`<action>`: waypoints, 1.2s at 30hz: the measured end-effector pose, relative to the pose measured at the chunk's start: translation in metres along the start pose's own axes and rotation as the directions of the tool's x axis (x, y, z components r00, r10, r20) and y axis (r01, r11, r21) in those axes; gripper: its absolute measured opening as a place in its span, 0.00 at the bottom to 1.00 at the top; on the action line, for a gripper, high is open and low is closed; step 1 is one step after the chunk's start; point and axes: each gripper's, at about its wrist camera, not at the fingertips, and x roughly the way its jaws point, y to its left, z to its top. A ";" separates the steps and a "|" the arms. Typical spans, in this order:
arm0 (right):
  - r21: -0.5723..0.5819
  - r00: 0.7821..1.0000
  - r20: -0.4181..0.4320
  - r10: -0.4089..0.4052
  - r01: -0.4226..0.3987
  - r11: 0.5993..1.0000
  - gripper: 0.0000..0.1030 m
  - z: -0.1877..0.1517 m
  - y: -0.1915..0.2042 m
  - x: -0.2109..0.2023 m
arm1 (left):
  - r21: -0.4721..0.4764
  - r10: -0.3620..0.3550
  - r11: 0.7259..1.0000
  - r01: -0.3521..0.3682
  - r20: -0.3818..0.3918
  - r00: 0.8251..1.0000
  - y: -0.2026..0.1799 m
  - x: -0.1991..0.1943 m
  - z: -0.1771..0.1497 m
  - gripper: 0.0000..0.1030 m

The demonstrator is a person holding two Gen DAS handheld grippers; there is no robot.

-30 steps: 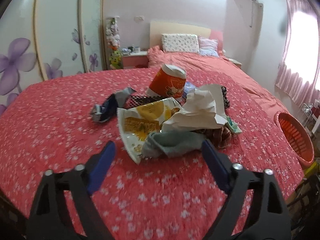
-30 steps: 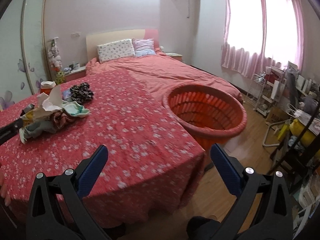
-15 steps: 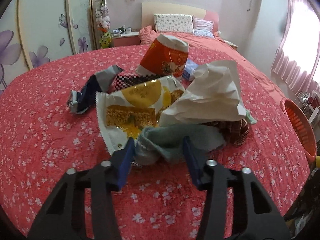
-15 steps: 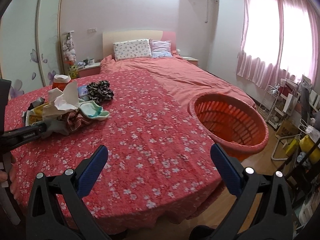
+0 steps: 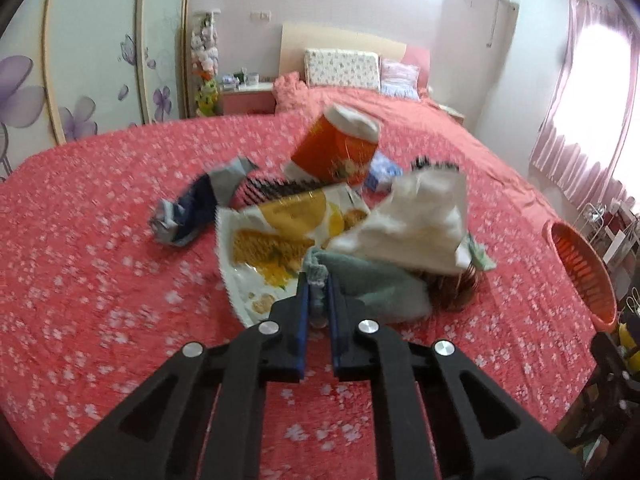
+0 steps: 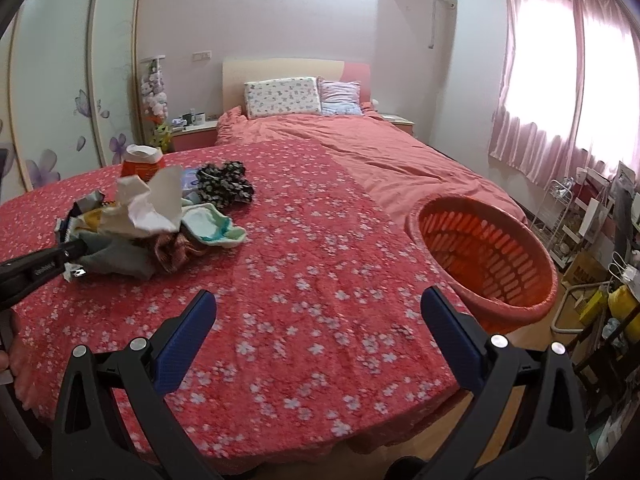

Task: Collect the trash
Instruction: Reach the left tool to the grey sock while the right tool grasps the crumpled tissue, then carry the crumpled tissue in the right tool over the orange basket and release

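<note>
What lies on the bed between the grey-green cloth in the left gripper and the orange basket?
Nothing visible. The left gripper is shut on the grey-green cloth; from there to the orange basket, the right wrist view shows only bare bedspread.

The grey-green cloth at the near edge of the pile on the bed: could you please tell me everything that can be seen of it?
The grey-green cloth is a soft, crumpled piece of fabric, possibly a sock, lying on the red flowered bedspread. Its bunched, ribbed-looking end is pinched between the blue pads of the left gripper, which is shut on it. Crumpled white paper lies on top of it, a yellow snack wrapper lies along its left side and a brownish patterned fabric at its right.
</note>
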 end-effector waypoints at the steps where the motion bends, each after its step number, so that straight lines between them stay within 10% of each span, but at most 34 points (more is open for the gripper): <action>1: -0.004 1.000 -0.001 0.015 -0.015 1.000 0.98 0.002 0.004 0.001 | -0.004 0.001 1.000 -0.001 0.012 1.000 0.002 -0.005 0.002 0.09; 15: 0.001 0.959 -0.022 0.281 -0.281 0.960 0.97 0.036 0.052 0.018 | -0.105 0.081 0.992 -0.064 0.168 0.983 0.058 -0.067 0.031 0.09; 24: 0.011 0.901 -0.129 0.415 -0.417 0.909 0.66 0.054 0.098 0.063 | -0.162 0.119 0.983 -0.090 0.184 0.976 0.091 -0.085 0.034 0.09; 36: -0.080 0.917 -0.154 0.368 -0.383 0.920 0.33 0.055 0.121 0.078 | -0.178 0.121 0.980 -0.092 0.162 0.979 0.105 -0.081 0.027 0.09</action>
